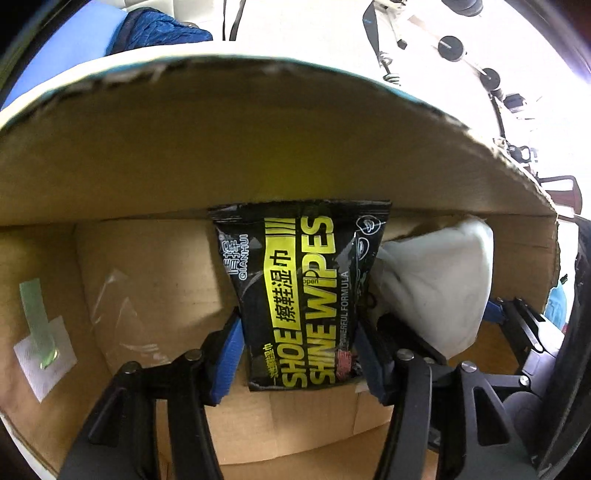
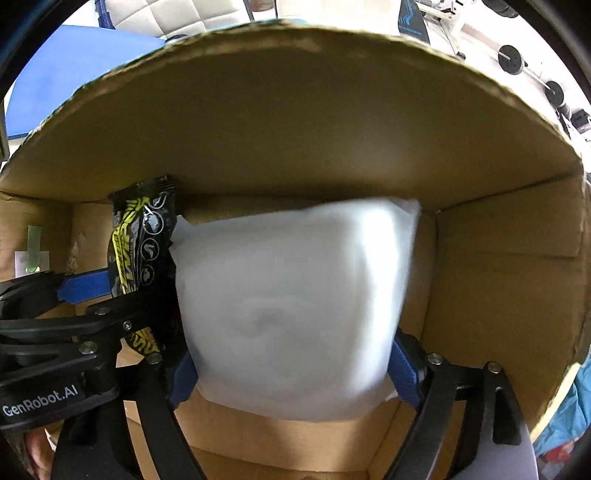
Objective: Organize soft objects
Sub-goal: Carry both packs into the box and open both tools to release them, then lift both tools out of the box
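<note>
My left gripper (image 1: 297, 339) is shut on a black and yellow pack of shoe shine wipes (image 1: 306, 288) and holds it inside an open cardboard box (image 1: 221, 147), its far end against the box's back wall. My right gripper (image 2: 291, 365) is shut on a soft white packet (image 2: 295, 295) and holds it inside the same box (image 2: 498, 295), just right of the wipes pack (image 2: 142, 243). The white packet also shows in the left wrist view (image 1: 436, 280). The left gripper's fingers (image 2: 85, 288) show at the left of the right wrist view.
The box floor left of the wipes has tape and a white label (image 1: 42, 354). Outside the box are a blue mat (image 2: 74, 74), a blue cloth (image 1: 159, 29) and dumbbells (image 1: 450, 48) on a white floor.
</note>
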The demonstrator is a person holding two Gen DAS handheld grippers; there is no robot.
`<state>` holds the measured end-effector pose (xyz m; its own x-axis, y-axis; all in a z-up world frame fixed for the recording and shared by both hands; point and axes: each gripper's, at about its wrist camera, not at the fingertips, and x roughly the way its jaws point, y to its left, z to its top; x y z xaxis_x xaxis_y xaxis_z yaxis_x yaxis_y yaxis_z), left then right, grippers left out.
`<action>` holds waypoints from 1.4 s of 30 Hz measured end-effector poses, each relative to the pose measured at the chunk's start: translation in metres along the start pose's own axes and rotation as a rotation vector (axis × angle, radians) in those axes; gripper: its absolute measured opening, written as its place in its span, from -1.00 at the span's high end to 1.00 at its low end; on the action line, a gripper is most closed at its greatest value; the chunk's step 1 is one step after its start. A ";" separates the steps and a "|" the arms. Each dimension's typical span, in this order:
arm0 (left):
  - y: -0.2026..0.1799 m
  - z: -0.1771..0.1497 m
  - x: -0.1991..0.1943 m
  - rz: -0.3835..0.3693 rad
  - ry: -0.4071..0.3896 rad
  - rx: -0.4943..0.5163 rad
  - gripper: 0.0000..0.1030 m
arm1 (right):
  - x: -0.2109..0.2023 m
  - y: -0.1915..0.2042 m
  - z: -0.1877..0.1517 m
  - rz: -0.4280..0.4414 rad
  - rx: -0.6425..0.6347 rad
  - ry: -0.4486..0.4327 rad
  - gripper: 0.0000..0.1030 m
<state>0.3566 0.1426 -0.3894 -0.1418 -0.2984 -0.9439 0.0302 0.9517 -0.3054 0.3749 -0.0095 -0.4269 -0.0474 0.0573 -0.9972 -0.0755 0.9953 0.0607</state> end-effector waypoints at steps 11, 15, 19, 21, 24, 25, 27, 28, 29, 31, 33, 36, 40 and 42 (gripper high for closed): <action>-0.001 -0.025 -0.035 0.031 -0.055 -0.021 -0.13 | -0.033 -0.016 -0.034 0.020 0.022 -0.017 -0.97; -0.005 -0.050 -0.061 0.080 -0.133 -0.005 -0.30 | -0.050 -0.019 -0.059 0.000 0.016 -0.049 -1.00; -0.009 -0.074 -0.077 0.127 -0.196 0.005 -0.54 | -0.070 -0.009 -0.074 -0.005 0.018 -0.074 -1.00; -0.013 -0.076 -0.081 0.143 -0.223 0.006 -0.73 | -0.079 -0.010 -0.081 -0.005 0.022 -0.088 -1.00; -0.012 -0.093 -0.088 0.161 -0.257 0.018 -0.87 | -0.085 -0.004 -0.077 0.000 0.026 -0.101 -1.00; -0.025 -0.088 -0.092 0.169 -0.269 0.018 -0.90 | -0.088 -0.001 -0.077 0.002 0.030 -0.110 -1.00; -0.024 -0.097 -0.097 0.171 -0.289 0.017 -0.91 | -0.092 -0.002 -0.081 0.004 0.030 -0.122 -1.00; -0.026 -0.100 -0.098 0.167 -0.298 0.016 -0.91 | -0.096 -0.002 -0.087 0.001 0.027 -0.134 -1.00; -0.029 -0.103 -0.101 0.163 -0.308 0.014 -0.91 | -0.100 -0.001 -0.092 -0.004 0.024 -0.145 -1.00; -0.034 -0.116 -0.111 0.168 -0.333 0.021 -0.91 | -0.113 0.003 -0.104 -0.014 0.016 -0.170 -1.00; -0.036 -0.128 -0.121 0.193 -0.364 0.034 -0.91 | -0.125 0.004 -0.115 -0.013 0.015 -0.186 -1.00; -0.041 -0.146 -0.134 0.198 -0.386 0.045 -0.91 | -0.140 0.008 -0.130 -0.014 0.016 -0.217 -1.00; -0.043 -0.169 -0.151 0.193 -0.405 0.054 -0.91 | -0.162 0.010 -0.154 0.013 0.022 -0.253 -1.00; -0.045 -0.179 -0.160 0.200 -0.429 0.049 -0.91 | -0.174 0.012 -0.169 0.006 0.016 -0.278 -1.00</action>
<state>0.2005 0.1606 -0.2019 0.2930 -0.1227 -0.9482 0.0637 0.9920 -0.1086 0.2144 -0.0206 -0.2453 0.2275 0.0801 -0.9705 -0.0600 0.9959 0.0682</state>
